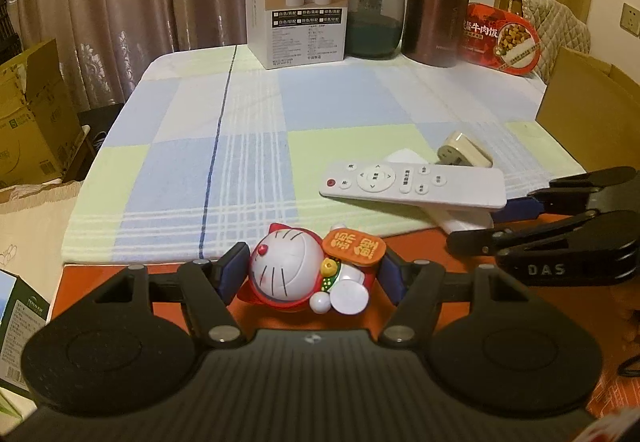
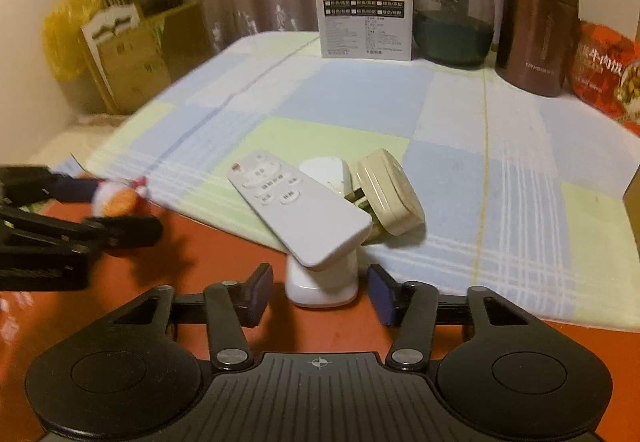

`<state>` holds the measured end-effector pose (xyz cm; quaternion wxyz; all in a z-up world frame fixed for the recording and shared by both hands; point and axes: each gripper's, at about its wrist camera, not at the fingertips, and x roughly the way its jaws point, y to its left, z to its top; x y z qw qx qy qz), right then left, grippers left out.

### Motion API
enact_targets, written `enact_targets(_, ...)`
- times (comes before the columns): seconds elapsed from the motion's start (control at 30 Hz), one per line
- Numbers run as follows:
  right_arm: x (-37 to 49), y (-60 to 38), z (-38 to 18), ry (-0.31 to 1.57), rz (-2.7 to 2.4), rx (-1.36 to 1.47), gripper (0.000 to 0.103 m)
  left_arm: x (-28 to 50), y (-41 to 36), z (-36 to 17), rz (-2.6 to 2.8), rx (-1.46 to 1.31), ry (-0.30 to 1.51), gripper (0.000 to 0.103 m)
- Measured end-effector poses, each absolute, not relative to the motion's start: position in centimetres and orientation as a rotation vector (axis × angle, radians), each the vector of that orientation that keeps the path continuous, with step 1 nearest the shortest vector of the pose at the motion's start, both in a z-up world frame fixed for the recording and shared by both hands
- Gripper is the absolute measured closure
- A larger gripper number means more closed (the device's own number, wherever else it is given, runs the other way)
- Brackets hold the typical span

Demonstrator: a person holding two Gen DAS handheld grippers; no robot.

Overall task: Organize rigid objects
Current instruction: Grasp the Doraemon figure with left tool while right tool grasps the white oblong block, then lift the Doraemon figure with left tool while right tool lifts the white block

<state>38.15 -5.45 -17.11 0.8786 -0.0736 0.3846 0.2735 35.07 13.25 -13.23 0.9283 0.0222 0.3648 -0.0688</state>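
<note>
A lived-in home room: patterned curtains [image 1: 100,2] fill the upper left, cardboard boxes [image 1: 32,114] stand at left, a checked cloth [image 1: 240,122] covers the table.

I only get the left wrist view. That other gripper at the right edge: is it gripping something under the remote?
Observer: Not gripping. The right wrist view shows the right gripper straddling a white block, with a gap at each pad.
Operator: What is the white sliver behind the remote?
Observer: A white plug. It lies between the remote and the beige plug, whose prongs point at the remote.
Operator: Is there anything further left in the room that I miss?
Observer: Something yellow, perhaps a bag, sits against the wall.
</note>
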Motion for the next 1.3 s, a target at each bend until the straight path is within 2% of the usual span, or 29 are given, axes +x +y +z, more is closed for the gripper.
enact_targets(0.03, 38.0, -5.3, -17.1, 0.796, 0.569, -0.175, 0.064, 35.1, 13.3, -13.2, -0.141, 0.043, 0.748, 0.040)
enact_targets(0.07, 37.9, -5.2, -17.2, 0.799, 0.572, -0.190, 0.066, 35.1, 13.3, -13.2, -0.142, 0.038, 0.748, 0.040)
enact_targets(0.47, 33.5, -8.2, -15.3, 0.912, 0.529, -0.259, 0.066, 33.0, 10.9, -12.2, -0.220, 0.060, 0.745, 0.040)
enact_targets(0.67, 30.1, -12.3, -15.6, 0.962, 0.467, -0.183, 0.066, 30.2, 8.5, -11.9, -0.276, 0.073, 0.755, 0.040)
enact_targets(0.87, 27.7, -14.3, -15.6, 0.914, 0.471, -0.155, 0.066, 27.6, 7.2, -11.7, -0.281, 0.070, 0.765, 0.040)
enact_targets(0.97, 27.8, -14.6, -15.6, 0.887, 0.472, -0.147, 0.063, 27.2, 7.2, -11.5, -0.273, 0.055, 0.756, 0.040)
enact_targets(1.03, 28.4, -14.7, -15.8, 0.873, 0.459, -0.122, 0.053, 27.3, 7.3, -11.4, -0.267, 0.051, 0.747, 0.040)
enact_targets(1.1, 29.1, -14.7, -16.0, 0.858, 0.453, -0.099, 0.051, 27.5, 7.4, -11.4, -0.258, 0.044, 0.745, 0.040)
enact_targets(1.3, 29.1, -13.0, -16.5, 0.803, 0.521, -0.211, 0.050, 28.2, 7.4, -12.3, -0.262, 0.047, 0.769, 0.040)
